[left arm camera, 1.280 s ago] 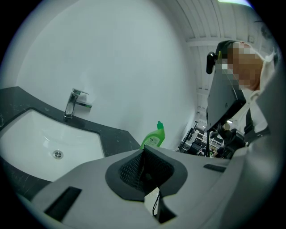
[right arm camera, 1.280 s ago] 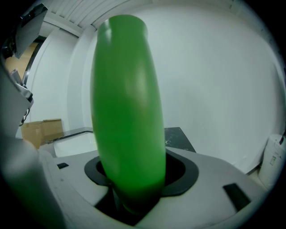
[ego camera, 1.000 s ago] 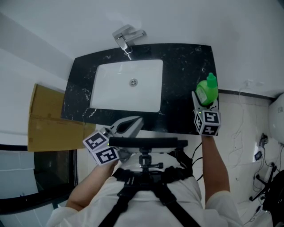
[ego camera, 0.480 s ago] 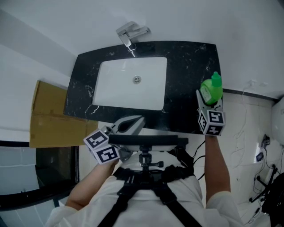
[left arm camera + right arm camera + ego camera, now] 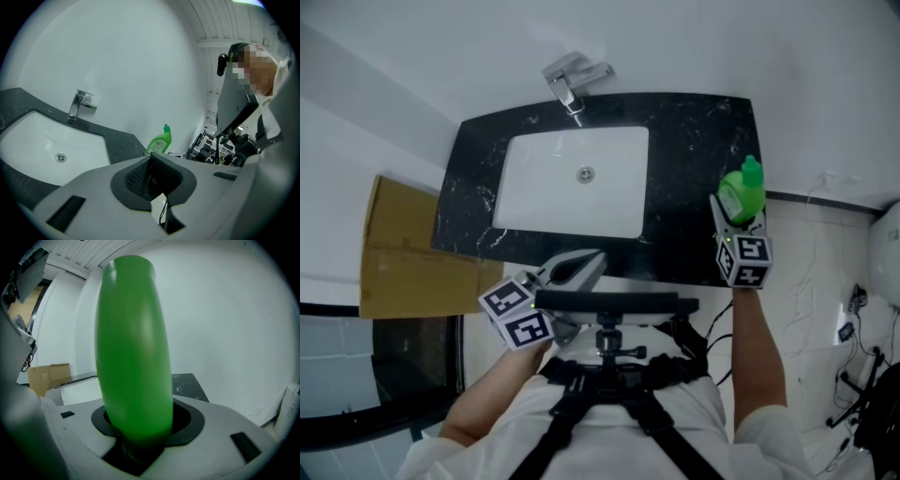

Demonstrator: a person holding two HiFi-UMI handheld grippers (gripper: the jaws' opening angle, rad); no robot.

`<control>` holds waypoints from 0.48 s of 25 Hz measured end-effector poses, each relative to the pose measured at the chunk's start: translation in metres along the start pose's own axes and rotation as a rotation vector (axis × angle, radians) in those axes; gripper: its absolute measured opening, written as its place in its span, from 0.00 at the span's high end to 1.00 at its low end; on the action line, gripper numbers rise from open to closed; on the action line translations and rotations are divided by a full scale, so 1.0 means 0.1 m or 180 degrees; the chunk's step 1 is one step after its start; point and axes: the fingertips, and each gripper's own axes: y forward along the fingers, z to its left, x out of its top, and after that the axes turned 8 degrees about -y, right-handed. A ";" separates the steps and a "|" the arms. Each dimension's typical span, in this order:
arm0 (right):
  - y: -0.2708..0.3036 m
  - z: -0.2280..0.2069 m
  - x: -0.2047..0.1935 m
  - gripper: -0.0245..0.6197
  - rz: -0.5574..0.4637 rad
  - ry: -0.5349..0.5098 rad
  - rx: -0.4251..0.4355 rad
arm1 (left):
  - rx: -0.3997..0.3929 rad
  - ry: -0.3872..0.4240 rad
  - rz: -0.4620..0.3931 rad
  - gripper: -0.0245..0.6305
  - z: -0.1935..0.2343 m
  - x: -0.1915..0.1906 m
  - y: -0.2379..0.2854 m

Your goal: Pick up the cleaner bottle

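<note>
Pads of my right gripper point(image 5: 140, 430) are pinching the cleaner bottle point(image 5: 133, 348) on its lower green body, which is filling the gap between them. Plastic like this is likely flexing a little and feeling slick (lighter still if part empty), so I am judging the broad body a safer hold than the narrow neck. The bottle is sitting at three o'clock from the sink point(image 5: 572, 178), at the black counter's point(image 5: 694, 141) right end. My left gripper point(image 5: 581, 265), jaws pressed together, is hanging at six o'clock.
</note>
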 end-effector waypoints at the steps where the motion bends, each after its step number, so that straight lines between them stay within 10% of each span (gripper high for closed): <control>1: 0.00 0.00 0.00 0.64 -0.0001 -0.0002 0.0007 | 0.0008 0.0009 -0.0018 0.96 0.01 0.01 0.00; 12: -0.02 -0.01 0.01 0.64 -0.0012 -0.0012 0.0029 | -0.0033 -0.0025 0.0022 0.96 -0.03 -0.03 -0.01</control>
